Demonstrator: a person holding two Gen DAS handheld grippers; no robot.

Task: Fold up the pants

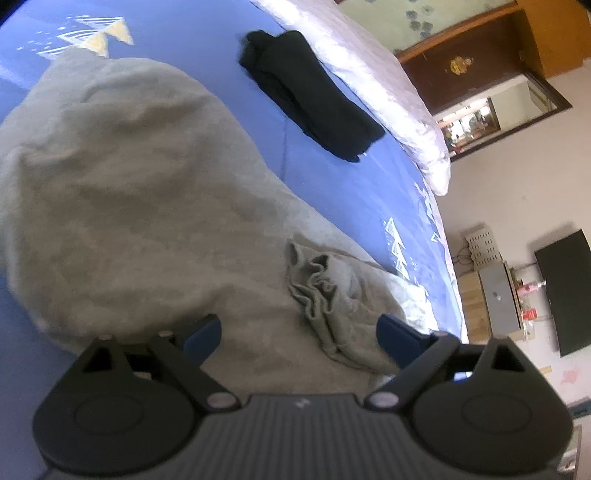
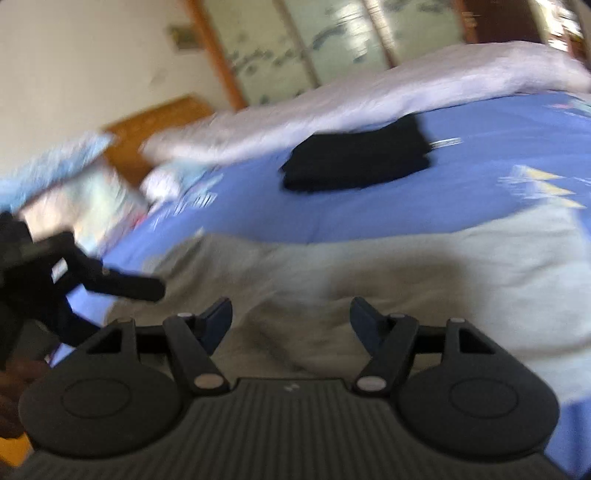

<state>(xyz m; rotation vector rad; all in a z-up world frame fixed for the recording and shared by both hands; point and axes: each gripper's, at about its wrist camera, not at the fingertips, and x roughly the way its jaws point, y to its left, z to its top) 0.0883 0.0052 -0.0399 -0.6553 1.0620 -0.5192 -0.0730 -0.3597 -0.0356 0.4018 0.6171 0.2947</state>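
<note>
We see a bed [image 1: 351, 192] covered in a blue sheet [image 1: 207, 33] with pale triangle prints; it fills most of both wrist views. A white quilt [image 1: 373, 77] runs along the bed's far edge. The grey pants [image 1: 122, 192] lie spread on the blue sheet, rumpled, taking up the near part of the bed. In the left wrist view their bunched, gathered waistband end [image 1: 325, 295] sits just ahead of the jaws. The right wrist view is motion-blurred, but the same grey pants [image 2: 388, 273] stretch across the sheet in front of us.

A folded black garment [image 1: 306, 96] rests on the sheet beyond the pants, close to the quilt, apart from the grey cloth. It shows in the right view too [image 2: 358, 162].

Left gripper [image 1: 299, 332]: jaws spread wide, nothing between them, over the grey fabric near the waistband. We cannot tell if the fingertips touch the cloth.

Right gripper [image 2: 291, 319]: jaws spread wide, holding nothing, over the pants. The left gripper also appears at the left edge of the right view [image 2: 122, 284] as a dark blurred shape over the pants' edge.

Beyond the bed in the left view: a dark TV screen [image 1: 565, 291], a grey cabinet [image 1: 498, 295] beside it, and a dark wooden wardrobe [image 1: 458, 66].
</note>
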